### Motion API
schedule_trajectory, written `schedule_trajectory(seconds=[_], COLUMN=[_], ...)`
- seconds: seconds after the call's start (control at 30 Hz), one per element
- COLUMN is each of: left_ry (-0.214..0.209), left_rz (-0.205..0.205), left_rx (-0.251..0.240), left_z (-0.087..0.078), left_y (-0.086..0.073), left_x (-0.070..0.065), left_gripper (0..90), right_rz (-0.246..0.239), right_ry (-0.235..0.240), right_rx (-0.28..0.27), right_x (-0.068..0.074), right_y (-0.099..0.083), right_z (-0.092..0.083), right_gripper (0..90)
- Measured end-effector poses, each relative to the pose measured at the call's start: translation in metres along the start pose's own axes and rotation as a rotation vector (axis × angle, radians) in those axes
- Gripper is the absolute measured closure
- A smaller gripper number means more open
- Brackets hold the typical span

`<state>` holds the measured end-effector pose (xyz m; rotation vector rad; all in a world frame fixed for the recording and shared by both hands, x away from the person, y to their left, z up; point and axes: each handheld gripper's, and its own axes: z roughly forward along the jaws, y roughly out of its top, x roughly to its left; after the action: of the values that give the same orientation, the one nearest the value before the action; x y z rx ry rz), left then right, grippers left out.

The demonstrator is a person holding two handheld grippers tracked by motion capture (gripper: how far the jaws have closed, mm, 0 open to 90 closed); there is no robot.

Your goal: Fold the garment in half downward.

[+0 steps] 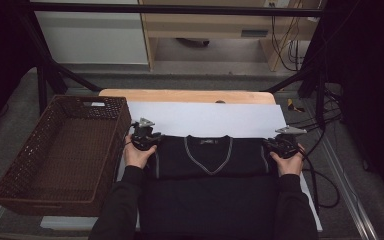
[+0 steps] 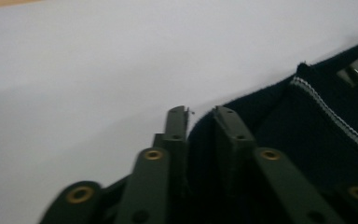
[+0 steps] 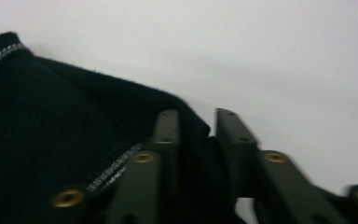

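The dark sweater lies flat between the two grippers, folded once across – its top half is laid over the bottom half. More folds are likely left, then maybe the brown basket beside the left gripper.

Both pairs of jaws sit a little apart, with a sweater shoulder loose between them – right gripper too.

Count: one sweater, one basket, two grippers.

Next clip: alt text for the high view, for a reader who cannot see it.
A person's hands hold the left claw and right claw at the shoulders of a folded dark V-neck sweater lying on a white sheet. A brown wicker basket stands left.
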<state>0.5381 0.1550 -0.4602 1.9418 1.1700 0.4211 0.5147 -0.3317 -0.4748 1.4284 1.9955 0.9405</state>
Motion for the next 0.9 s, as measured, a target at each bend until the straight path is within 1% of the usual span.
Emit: schedule_trajectory(seconds=[0.03, 0.07, 0.13, 0.2, 0.27, 0.3, 0.33, 0.4, 0.47, 0.5, 0.6, 0.7, 0.77, 0.83, 0.9], left_ry=[0.001, 0.003, -0.009, -0.026, -0.057, -0.060, -0.063, -0.074, -0.060, -0.058, -0.067, -0.091, -0.107, -0.115, -0.117], left_rz=[-0.012, -0.017, -0.025, -0.019, -0.008, -0.004, 0.002, -0.004, 0.009, 0.011, 0.008, 0.005, 0.009, 0.013, 0.009], left_rx=[-0.011, -0.021, -0.035, -0.021, -0.011, -0.008, -0.002, 0.009, 0.030, 0.037, 0.049, 0.068, 0.091, 0.108, 0.113], left_z=[-0.004, -0.008, -0.017, -0.023, -0.027, -0.028, -0.028, -0.028, -0.026, -0.025, -0.022, -0.018, -0.017, -0.017, -0.019], left_y=[0.001, 0.001, -0.001, -0.004, -0.009, -0.011, -0.013, -0.017, -0.020, -0.020, -0.021, -0.023, -0.023, -0.025, -0.025], left_x=[0.001, 0.001, 0.001, 0.000, -0.002, -0.002, -0.002, 0.001, 0.004, 0.005, 0.005, 0.003, 0.002, 0.000, -0.001], left_gripper=[60.8, 55.5, 49.8, 46.2, 44.5, 44.6, 45.2, 50.9, 53.5, 54.8, 59.9, 64.2, 65.0, 65.6, 69.1], right_rz=[0.005, 0.018, 0.044, 0.051, 0.049, 0.046, 0.047, 0.046, 0.040, 0.037, 0.048, 0.037, 0.038, 0.035, 0.030], right_ry=[-0.003, 0.001, 0.006, 0.014, 0.032, 0.044, 0.055, 0.080, 0.106, 0.111, 0.137, 0.148, 0.155, 0.160, 0.164], right_rx=[-0.012, -0.026, -0.052, -0.081, -0.088, -0.087, -0.086, -0.091, -0.092, -0.090, -0.094, -0.088, -0.084, -0.077, -0.076], right_x=[-0.001, -0.001, -0.002, -0.001, 0.000, 0.001, 0.002, 0.005, 0.007, 0.008, 0.010, 0.012, 0.014, 0.015, 0.016], right_y=[0.000, 0.000, -0.001, -0.003, -0.004, -0.006, -0.006, -0.008, -0.009, -0.010, -0.010, -0.010, -0.009, -0.009, -0.008], right_z=[-0.003, -0.006, -0.013, -0.021, -0.027, -0.030, -0.032, -0.037, -0.041, -0.042, -0.046, -0.047, -0.047, -0.047, -0.046], right_gripper=[60.1, 53.6, 43.1, 38.4, 31.8, 29.7, 28.3, 25.7, 24.1, 23.2, 23.0, 22.5, 21.8, 21.7, 21.8])
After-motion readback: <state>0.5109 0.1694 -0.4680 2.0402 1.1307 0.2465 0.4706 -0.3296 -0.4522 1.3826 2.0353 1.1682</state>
